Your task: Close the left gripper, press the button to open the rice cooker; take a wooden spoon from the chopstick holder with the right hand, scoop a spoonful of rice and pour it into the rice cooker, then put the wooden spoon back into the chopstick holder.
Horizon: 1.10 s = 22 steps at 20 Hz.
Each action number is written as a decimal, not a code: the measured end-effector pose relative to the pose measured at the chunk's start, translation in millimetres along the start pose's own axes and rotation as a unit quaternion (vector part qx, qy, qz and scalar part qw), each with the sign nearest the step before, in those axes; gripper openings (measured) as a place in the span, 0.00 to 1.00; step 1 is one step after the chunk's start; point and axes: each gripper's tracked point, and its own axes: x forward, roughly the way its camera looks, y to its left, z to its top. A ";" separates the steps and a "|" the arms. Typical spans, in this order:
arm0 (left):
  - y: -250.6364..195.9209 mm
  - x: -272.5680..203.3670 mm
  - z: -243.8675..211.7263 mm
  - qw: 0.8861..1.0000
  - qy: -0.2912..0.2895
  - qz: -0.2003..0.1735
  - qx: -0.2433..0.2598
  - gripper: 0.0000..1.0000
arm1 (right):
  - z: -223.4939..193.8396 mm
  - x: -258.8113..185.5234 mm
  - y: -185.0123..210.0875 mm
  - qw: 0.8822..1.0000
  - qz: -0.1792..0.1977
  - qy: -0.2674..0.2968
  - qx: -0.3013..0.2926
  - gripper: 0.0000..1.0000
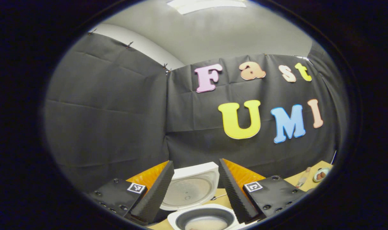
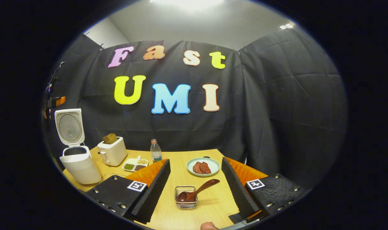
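Now you are holding the right gripper (image 2: pixel 194 188) wide open and empty, with the holder (image 2: pixel 186 197) straight ahead between its jaws and the spoon (image 2: pixel 197 191) leaning handle-up to the right. Beyond the holder are sitting a plate (image 2: pixel 203 166), toaster (image 2: pixel 112 150) and, far left, the open cooker (image 2: pixel 79 163); your left gripper (image 1: pixel 194 191) is hovering open over that cooker (image 1: pixel 204 217).

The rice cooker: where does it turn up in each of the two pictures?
Left gripper view: the rice cooker sits bottom centre, between the hand-held gripper's fingers, lid up, pot rim at the lower edge.
Right gripper view: the rice cooker stands far left on the wooden table, lid up.
Shared landmark: its raised lid.
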 end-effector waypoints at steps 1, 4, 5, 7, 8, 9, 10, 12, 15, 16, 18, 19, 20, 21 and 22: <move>5.9 13.7 -1.4 1.000 0.000 0.010 0.005 0.96 | -0.6 -3.5 -0.9 1.000 -0.004 0.000 -0.002 0.98; 23.4 56.2 -5.1 0.999 -0.001 0.033 0.014 0.96 | -5.8 -13.2 -9.3 1.000 -0.021 0.006 -0.008 0.98; 29.5 69.5 -11.5 0.999 0.005 0.040 0.015 0.96 | -6.9 -15.8 -12.4 1.000 -0.027 0.008 -0.009 0.98; 35.1 92.6 -22.6 0.999 0.023 0.047 0.009 0.94 | -9.6 -19.6 -17.7 0.999 -0.038 0.012 -0.008 0.98; 35.5 103.3 -27.8 0.998 0.034 0.045 0.002 0.96 | -10.6 -20.7 -18.5 0.999 -0.041 0.014 -0.007 0.98; 34.1 113.0 -34.2 0.998 0.045 0.043 -0.004 0.96 | -12.3 -21.7 -18.5 0.999 -0.041 0.018 -0.008 0.98; 34.9 121.6 -41.4 0.997 0.058 0.045 -0.006 0.96 | -15.1 -22.6 -21.1 0.999 -0.045 0.023 -0.011 0.98; 40.1 136.6 -54.5 0.995 0.084 0.052 0.005 0.96 | -13.3 -22.7 -23.5 0.998 -0.048 0.023 -0.014 0.98; 41.0 143.5 -75.3 0.991 0.121 0.057 0.017 0.96 | -10.5 -21.4 -23.4 0.999 -0.047 0.019 -0.018 0.98; 44.0 138.4 -74.7 0.990 0.129 0.058 0.017 0.93 | -11.1 -20.3 -23.2 0.999 -0.045 0.020 -0.021 0.98; 44.0 141.3 -75.0 0.989 0.132 0.062 0.007 0.94 | -10.3 -18.9 -24.5 0.999 -0.041 0.021 -0.028 0.98; 45.9 142.2 -75.9 0.989 0.132 0.066 0.000 0.91 | -9.4 -17.7 -24.5 0.999 -0.039 0.019 -0.031 0.98; 47.7 140.1 -77.8 0.988 0.137 0.073 -0.011 0.95 | -8.4 -17.5 -24.4 0.999 -0.036 0.018 -0.033 0.98; 48.3 139.7 -77.5 0.987 0.138 0.080 -0.030 0.95 | -6.4 -16.7 -24.8 0.999 -0.033 0.017 -0.035 0.98; 45.7 138.9 -78.4 0.986 0.141 0.080 -0.047 0.95 | -6.1 -14.2 -25.9 0.999 -0.028 0.016 -0.036 0.98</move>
